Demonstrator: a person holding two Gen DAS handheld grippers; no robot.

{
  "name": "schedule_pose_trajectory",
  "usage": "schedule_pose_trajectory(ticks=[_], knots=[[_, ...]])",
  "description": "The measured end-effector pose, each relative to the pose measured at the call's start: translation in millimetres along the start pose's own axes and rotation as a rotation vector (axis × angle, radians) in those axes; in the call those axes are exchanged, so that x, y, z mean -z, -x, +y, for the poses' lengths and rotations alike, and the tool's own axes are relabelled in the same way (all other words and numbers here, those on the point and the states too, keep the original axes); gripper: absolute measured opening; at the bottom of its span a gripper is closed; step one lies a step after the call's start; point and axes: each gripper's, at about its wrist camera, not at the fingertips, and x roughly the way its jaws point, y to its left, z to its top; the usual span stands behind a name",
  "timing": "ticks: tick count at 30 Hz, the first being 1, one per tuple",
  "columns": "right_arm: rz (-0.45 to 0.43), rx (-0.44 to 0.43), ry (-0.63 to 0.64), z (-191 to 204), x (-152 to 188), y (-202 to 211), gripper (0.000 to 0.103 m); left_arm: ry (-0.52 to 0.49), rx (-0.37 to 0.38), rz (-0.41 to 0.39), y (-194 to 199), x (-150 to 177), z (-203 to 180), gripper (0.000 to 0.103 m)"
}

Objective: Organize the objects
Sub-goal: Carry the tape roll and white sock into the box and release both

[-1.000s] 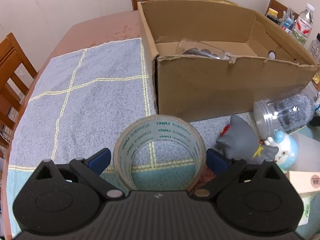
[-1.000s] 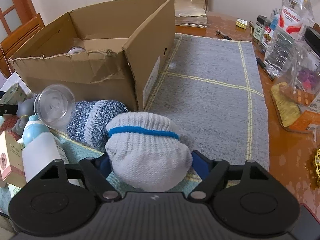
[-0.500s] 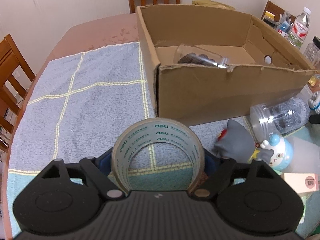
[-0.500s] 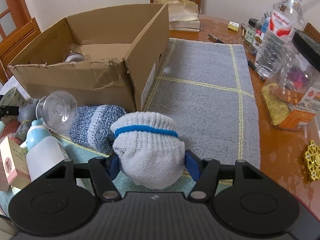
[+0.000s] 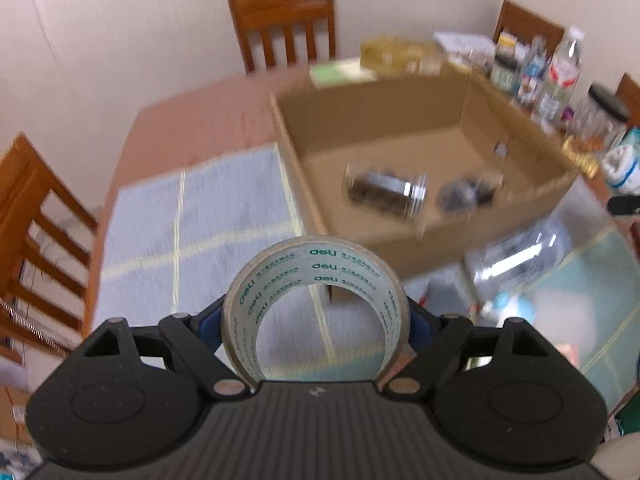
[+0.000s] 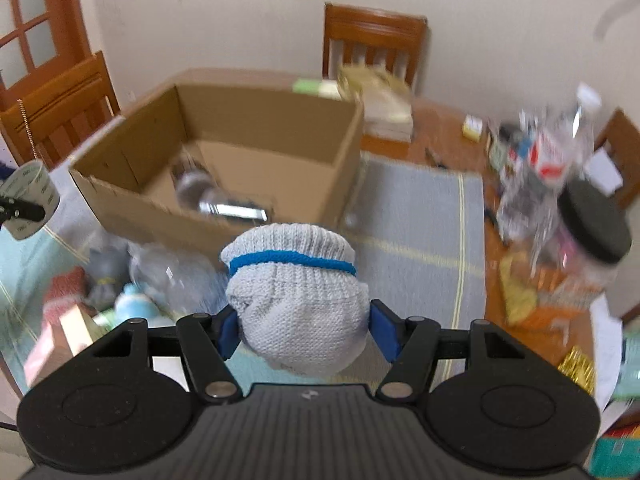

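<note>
Tape roll [image 5: 316,276] is pinched across its outer rim by your left gripper [image 5: 316,320], blue pads on either side, roll standing on edge so you look straight through the core; that hold suits a drop into the cardboard box [image 5: 400,128] ahead. Roll is clear tape, pale core with green print. It's off the surface and in front of the box's near wall, not yet over the opening. Your right gripper [image 6: 306,330] is squeezed onto the rolled grey sock [image 6: 296,300]: knit bundle with a blue band near the top, pads dug into its soft sides, so it bulges above them. Also airborne, short of the box's near wall. Likely both loads are headed for the box, judging by the aim. Inside the box a clear jar [image 5: 384,192] lies on its side with something dark next to it; too blurred to name. Outside, by the near wall on the grey towel [image 5: 192,216]: another clear jar, a grey toy, a small blue figure, all smeared by blur. Bottles [image 6: 548,160] crowd the right edge of the surface, so keep your right hand clear of them.
</note>
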Motion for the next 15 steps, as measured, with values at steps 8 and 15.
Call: schedule_pose_trajectory(ticks=[8,15], knots=[[-0.085,-0.030,0.065,23,-49,5,0.069,-0.057,0.079,-0.145,4,-56,-18,0.085],[-0.083,-0.038,0.126,40,-84,-23,0.069,-0.083,0.106,-0.131,-29,-82,-35,0.085]])
